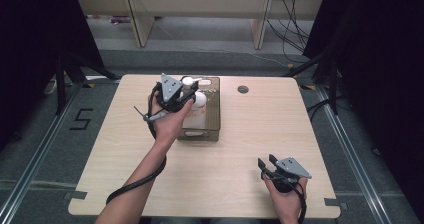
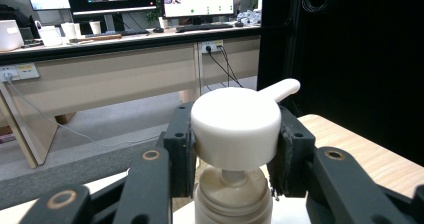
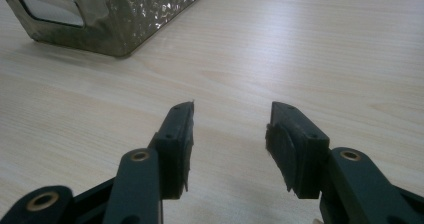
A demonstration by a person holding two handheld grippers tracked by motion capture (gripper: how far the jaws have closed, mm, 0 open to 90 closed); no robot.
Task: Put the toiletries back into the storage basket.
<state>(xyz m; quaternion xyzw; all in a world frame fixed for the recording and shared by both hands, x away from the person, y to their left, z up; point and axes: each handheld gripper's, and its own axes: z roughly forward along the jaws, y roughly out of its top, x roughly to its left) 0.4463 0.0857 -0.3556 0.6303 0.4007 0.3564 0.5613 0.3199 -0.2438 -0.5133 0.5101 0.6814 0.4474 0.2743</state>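
High view: one pump bottle (image 1: 199, 104) stands in one smoked translucent bin (image 1: 214, 115) at the desk's (image 1: 250, 134) far centre. Left gripper (image 1: 188, 90) clenched on the white pump head (image 2: 235, 126); lift straight up, judged best, keeping the bottle clear of the bin walls. Right gripper (image 1: 266, 160) released, empty, resting low over the desk's near right. Grippers: two.

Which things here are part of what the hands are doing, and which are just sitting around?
In use:
- left gripper, shut on the white pump head
- pump bottle
- dark translucent bin holding it

Lying about:
- right gripper, open, over bare table
- round hole in table
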